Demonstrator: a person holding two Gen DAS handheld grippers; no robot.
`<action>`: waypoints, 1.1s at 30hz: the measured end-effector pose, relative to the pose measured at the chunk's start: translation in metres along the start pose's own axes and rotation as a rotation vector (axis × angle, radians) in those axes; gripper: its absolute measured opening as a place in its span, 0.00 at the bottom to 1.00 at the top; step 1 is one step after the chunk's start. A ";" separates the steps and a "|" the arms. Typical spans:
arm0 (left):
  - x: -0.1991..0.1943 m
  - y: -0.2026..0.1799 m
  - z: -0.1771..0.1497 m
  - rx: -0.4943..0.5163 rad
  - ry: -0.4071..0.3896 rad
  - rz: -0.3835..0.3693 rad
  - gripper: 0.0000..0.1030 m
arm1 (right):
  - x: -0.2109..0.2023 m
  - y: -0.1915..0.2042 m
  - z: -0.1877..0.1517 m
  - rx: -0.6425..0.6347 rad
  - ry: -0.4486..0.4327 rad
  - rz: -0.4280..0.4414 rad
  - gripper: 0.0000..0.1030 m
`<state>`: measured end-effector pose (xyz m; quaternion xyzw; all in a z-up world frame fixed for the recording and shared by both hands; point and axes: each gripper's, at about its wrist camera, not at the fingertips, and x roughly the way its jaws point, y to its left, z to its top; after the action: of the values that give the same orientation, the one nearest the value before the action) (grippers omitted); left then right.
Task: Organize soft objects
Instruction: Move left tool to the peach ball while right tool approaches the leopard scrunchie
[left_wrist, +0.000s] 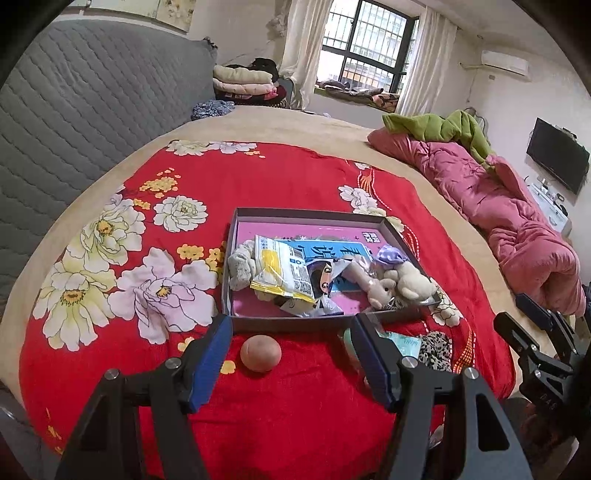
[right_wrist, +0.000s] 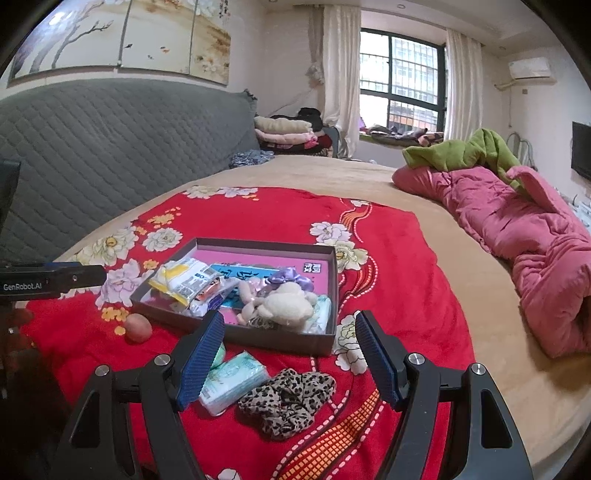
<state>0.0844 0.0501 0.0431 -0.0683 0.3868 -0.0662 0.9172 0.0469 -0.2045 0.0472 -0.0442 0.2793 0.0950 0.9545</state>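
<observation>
Nearby, crumpled leopard-print scrunchie (right_wrist: 288, 400)

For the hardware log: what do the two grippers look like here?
Both the left gripper and the right gripper share a build: black angular arms, silver round pivot bolts, blue ribbed finger pads. White "GenRobot.AI" lettering marks the left one's body. No cables or sleeves visible.

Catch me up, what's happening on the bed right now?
Soft things are being sorted into the shallow box on the red floral blanket. Both claws are open and empty. The left claw hovers over a peach-coloured ball; the right claw hovers above a tissue pack and a leopard-print scrunchie, all outside the box.
</observation>
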 end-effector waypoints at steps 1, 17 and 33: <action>-0.001 0.000 -0.001 0.001 0.001 0.000 0.64 | -0.001 0.000 -0.001 0.001 0.002 0.002 0.72; -0.003 -0.003 -0.022 -0.008 0.053 -0.006 0.64 | -0.011 0.012 -0.021 -0.021 0.054 0.036 0.73; 0.020 -0.008 -0.046 -0.006 0.150 0.007 0.64 | 0.009 0.014 -0.042 -0.015 0.140 0.047 0.73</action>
<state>0.0648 0.0350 -0.0009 -0.0644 0.4549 -0.0667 0.8857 0.0291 -0.1957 0.0068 -0.0513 0.3455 0.1159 0.9298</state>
